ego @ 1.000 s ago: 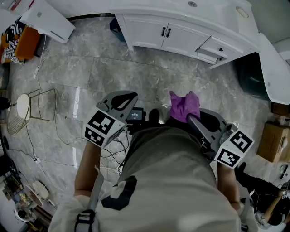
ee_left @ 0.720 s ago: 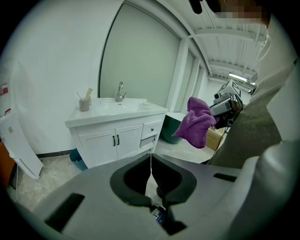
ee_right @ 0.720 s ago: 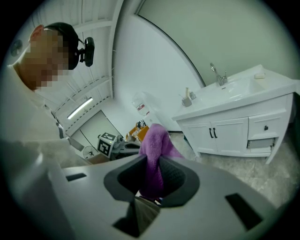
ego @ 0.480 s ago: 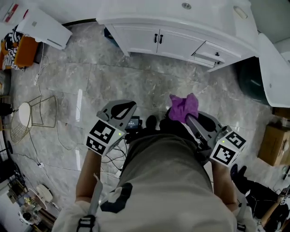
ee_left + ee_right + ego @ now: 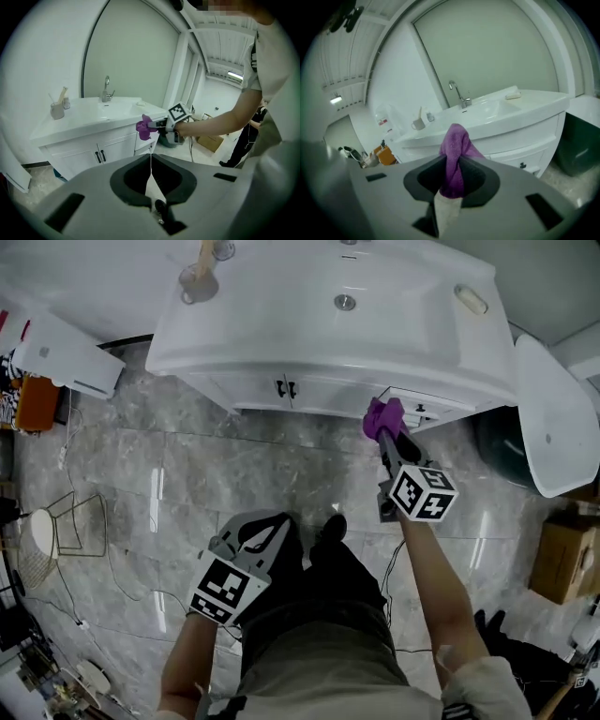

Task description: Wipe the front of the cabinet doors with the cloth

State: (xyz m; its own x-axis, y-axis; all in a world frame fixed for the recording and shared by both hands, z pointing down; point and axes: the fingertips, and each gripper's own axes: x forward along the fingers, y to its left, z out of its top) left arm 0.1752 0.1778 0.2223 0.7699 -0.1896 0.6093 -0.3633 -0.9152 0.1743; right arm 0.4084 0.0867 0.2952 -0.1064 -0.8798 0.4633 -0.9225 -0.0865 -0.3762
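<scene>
Purple cloth (image 5: 382, 415) squeezed tight between the jaws of the right gripper (image 5: 383, 435), arm held out straight; cloth up by the small drawer (image 5: 419, 408) at the right end of the white cabinet (image 5: 253, 390), very close, touching or not hard to tell; two doors (image 5: 281, 392) with dark handles just to the left; left gripper (image 5: 270, 526) low by the legs, well apart from the cabinet, jaws pressed together on nothing; tap (image 5: 107, 90) and cup (image 5: 57, 110) up on top; grey stone floor (image 5: 187, 456) below.
</scene>
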